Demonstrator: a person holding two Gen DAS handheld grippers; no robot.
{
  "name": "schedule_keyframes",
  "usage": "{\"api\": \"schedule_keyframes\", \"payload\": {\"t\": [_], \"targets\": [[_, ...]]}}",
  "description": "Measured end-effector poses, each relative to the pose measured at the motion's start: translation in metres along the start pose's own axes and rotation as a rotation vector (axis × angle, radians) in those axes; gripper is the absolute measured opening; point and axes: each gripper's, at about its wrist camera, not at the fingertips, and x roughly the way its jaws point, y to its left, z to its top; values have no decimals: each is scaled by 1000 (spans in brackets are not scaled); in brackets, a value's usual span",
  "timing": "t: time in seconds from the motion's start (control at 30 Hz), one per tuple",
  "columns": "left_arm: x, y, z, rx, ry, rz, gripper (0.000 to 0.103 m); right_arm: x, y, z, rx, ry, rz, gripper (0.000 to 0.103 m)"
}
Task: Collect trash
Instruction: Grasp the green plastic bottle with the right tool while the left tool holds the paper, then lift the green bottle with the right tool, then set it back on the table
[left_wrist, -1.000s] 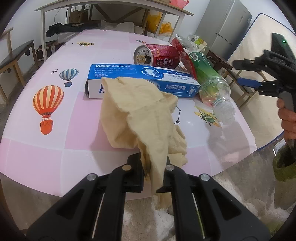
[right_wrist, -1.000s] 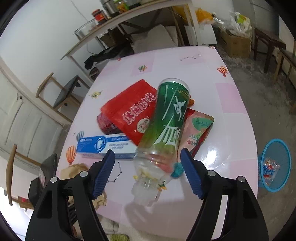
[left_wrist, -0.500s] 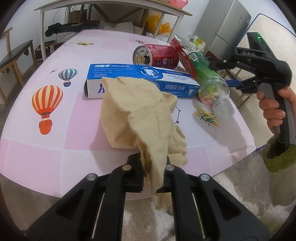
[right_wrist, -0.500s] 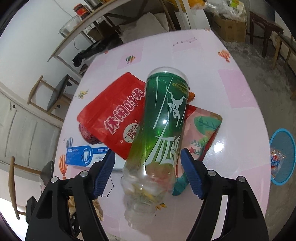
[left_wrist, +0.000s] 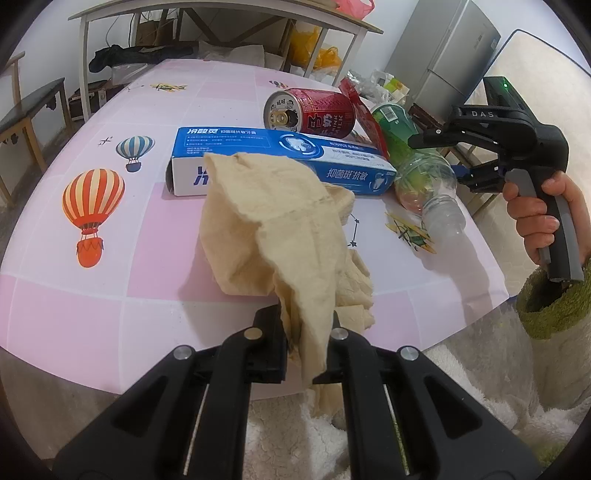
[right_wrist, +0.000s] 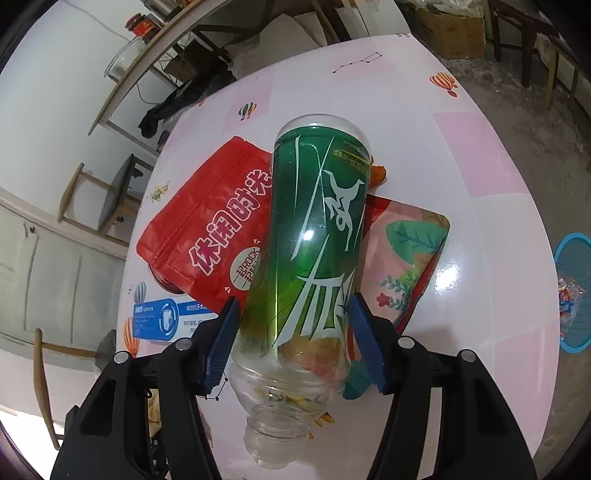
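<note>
My left gripper (left_wrist: 308, 321) is shut on a crumpled beige cloth (left_wrist: 273, 221) that drapes from the pink table (left_wrist: 74, 295) over its front edge. A green plastic bottle (right_wrist: 314, 221) lies on its side on top of a red snack pouch (right_wrist: 210, 229) and a floral pouch (right_wrist: 406, 258). My right gripper (right_wrist: 293, 321) straddles the bottle's lower body, its jaws closing, and both blue pads (right_wrist: 225, 332) meet the bottle's sides. In the left wrist view the same gripper (left_wrist: 441, 160), held by a hand, sits over the bottle (left_wrist: 417, 173).
A red drink can (left_wrist: 314, 114) and a blue toothpaste box (left_wrist: 277, 151) lie on the table behind the cloth. A blue basket (right_wrist: 576, 295) with some wrappers stands on the floor to the right of the table. Chairs, a bench and shelving ring the table.
My right gripper came down and forward over the bottle, and its jaws narrowed until the pads reached the bottle's sides. The left gripper and the cloth have not moved.
</note>
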Motion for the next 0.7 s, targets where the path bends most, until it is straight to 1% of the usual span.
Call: {"api": "schedule_keyframes", "payload": {"t": [0.07, 0.1, 0.33, 0.4, 0.53, 0.7], "targets": [[0, 0, 0, -1, -1, 0, 5, -3, -2, 0, 10, -11, 13, 52], [0, 0, 0, -1, -1, 0, 5, -6, -4, 0, 12, -12, 26, 51], [0, 0, 0, 4, -1, 5, 5, -21, -9, -2, 26, -35, 61, 51], [0, 0, 0, 5, -2, 6, 5, -26, -11, -2, 36, -35, 83, 51], [0, 0, 0, 5, -2, 6, 5, -38, -21, -6, 70, -28, 156, 50], [-1, 0, 0, 9, -4, 11, 5, -56, -38, -16, 108, -16, 197, 49]]}}
